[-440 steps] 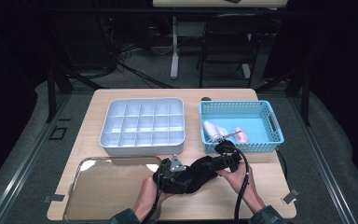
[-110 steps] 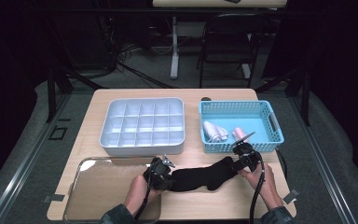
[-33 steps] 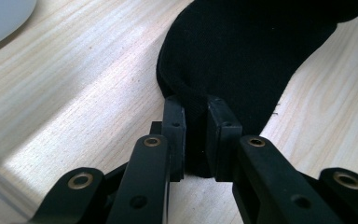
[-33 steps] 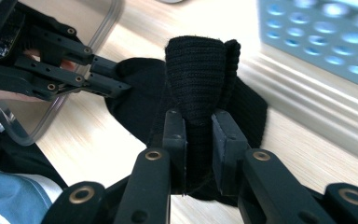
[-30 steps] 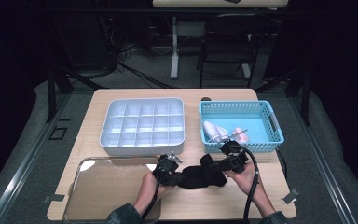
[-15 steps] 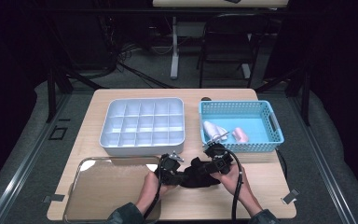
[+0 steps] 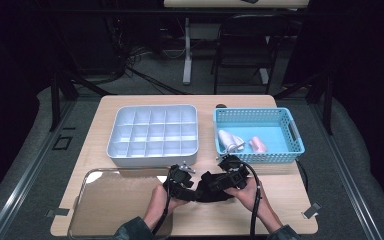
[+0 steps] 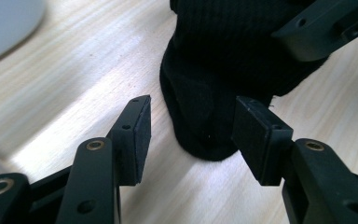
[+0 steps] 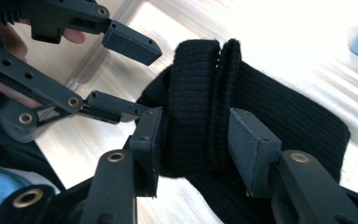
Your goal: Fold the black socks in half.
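A black sock (image 7: 210, 186) lies bunched and folded on the wooden table (image 7: 290, 190) near its front edge, between my two grippers. My left gripper (image 7: 191, 188) points at its left end. In the left gripper view the jaws (image 8: 191, 126) have just been opening and stand apart around the sock's rounded end (image 8: 205, 121), pads off the cloth. My right gripper (image 7: 226, 181) comes in from the right. Its jaws (image 9: 193, 135) have also just been opening and straddle the folded ribbed cuff (image 9: 200, 93) without pinching it. The left gripper (image 9: 147, 79) shows beyond the sock.
A white compartment tray (image 7: 152, 159) stands behind the grippers at the left. At the back right a blue basket (image 7: 260, 112) holds a white roll (image 7: 230, 141) and a pink roll (image 7: 258, 145). A clear lid (image 7: 115, 200) lies at the front left.
The right hand has moved left toward the left hand, folding the sock into a shorter bundle. Both grippers, earlier shut on the sock, now stand open around it.
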The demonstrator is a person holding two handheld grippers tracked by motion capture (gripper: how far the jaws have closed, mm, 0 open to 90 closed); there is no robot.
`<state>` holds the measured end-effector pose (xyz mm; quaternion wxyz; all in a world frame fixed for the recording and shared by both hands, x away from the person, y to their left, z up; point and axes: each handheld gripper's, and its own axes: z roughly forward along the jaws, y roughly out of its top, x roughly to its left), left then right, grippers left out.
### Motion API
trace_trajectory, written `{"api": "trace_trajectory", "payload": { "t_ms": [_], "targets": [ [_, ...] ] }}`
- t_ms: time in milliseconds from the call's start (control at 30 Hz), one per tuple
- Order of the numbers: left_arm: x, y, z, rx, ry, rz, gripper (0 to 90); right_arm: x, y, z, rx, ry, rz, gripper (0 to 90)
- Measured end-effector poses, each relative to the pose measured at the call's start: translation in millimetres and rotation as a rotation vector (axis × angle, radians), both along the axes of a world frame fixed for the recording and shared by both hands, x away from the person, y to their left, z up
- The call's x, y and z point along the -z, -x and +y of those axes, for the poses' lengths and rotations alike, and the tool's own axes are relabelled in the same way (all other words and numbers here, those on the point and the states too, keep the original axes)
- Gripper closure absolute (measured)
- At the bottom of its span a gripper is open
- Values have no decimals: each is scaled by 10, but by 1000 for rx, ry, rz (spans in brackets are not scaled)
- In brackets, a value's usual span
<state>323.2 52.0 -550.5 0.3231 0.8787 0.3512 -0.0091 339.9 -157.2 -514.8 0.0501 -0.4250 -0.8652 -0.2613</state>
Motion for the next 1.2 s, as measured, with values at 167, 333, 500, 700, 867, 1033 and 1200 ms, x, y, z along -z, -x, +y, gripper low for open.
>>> {"api": "trace_trajectory", "payload": {
  "t_ms": [167,333,500,700,867,1033,1200],
  "targets": [
    [-71,15,88,-5,17,0,461,-31,8,-65,18,-54,-7,513],
    [-125,20,127,-17,30,-9,462,-136,27,-207,32,-111,-32,521],
    [-198,29,151,-20,56,-18,462,-67,4,-233,56,-29,-42,541],
    [-258,30,177,-29,68,-19,458,-73,17,-217,96,35,-93,519],
    [-141,-32,196,-35,55,33,456,2,48,60,6,41,-93,462],
    [-134,-42,220,-28,51,46,484,192,27,273,-72,140,-114,455],
    [-118,-23,208,-14,49,49,534,280,41,338,-91,177,-130,649]
  ]
}}
